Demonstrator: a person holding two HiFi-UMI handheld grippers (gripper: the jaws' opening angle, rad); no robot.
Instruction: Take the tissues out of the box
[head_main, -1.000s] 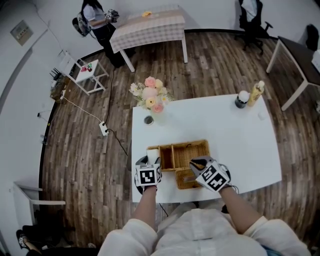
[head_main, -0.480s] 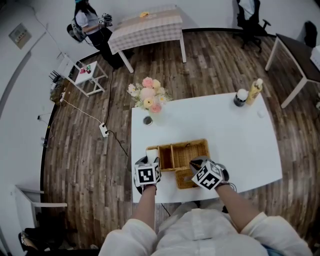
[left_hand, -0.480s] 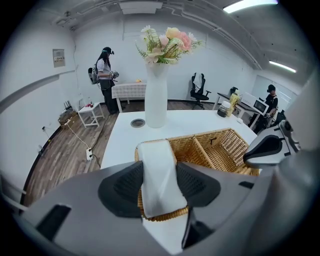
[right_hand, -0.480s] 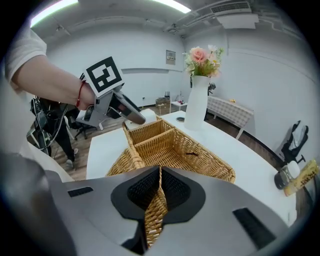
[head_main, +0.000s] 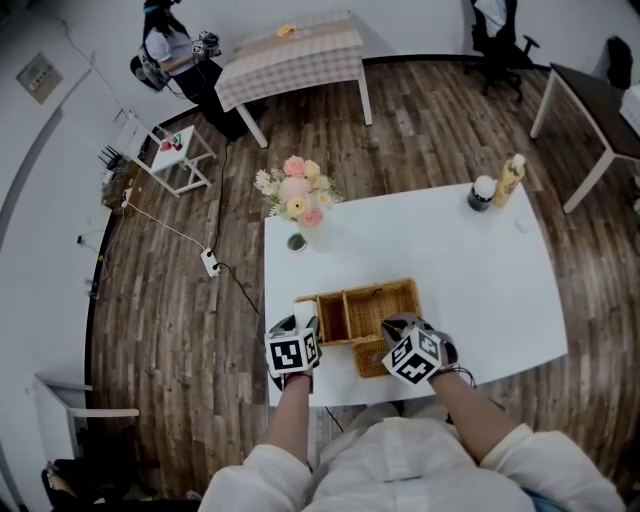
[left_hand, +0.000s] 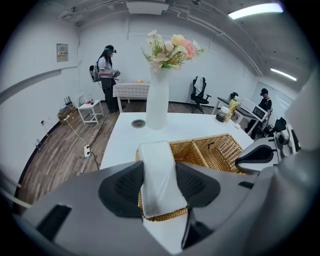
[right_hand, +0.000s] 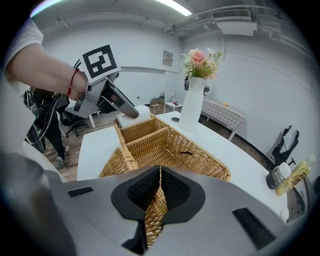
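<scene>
A wicker basket (head_main: 357, 290) with several compartments sits near the front edge of the white table (head_main: 480, 280). My left gripper (head_main: 299, 325) is at the basket's left end, and its pads press on a folded white tissue (left_hand: 159, 175) that stands up out of the left compartment. The same tissue (right_hand: 135, 117) shows in the right gripper view, with the left gripper (right_hand: 126, 108) on it. My right gripper (head_main: 388, 345) is shut on the basket's near woven wall (right_hand: 156, 210), which is pinched between its pads.
A white vase of flowers (head_main: 301, 196) and a small dark round thing (head_main: 297, 241) stand behind the basket. A jar (head_main: 483, 197) and a yellow bottle (head_main: 512, 182) are at the far right corner. A person (head_main: 165, 45) stands by a far table.
The right gripper has shifted slightly left along the basket's near wall. The left gripper stays at the basket's left end with the tissue.
</scene>
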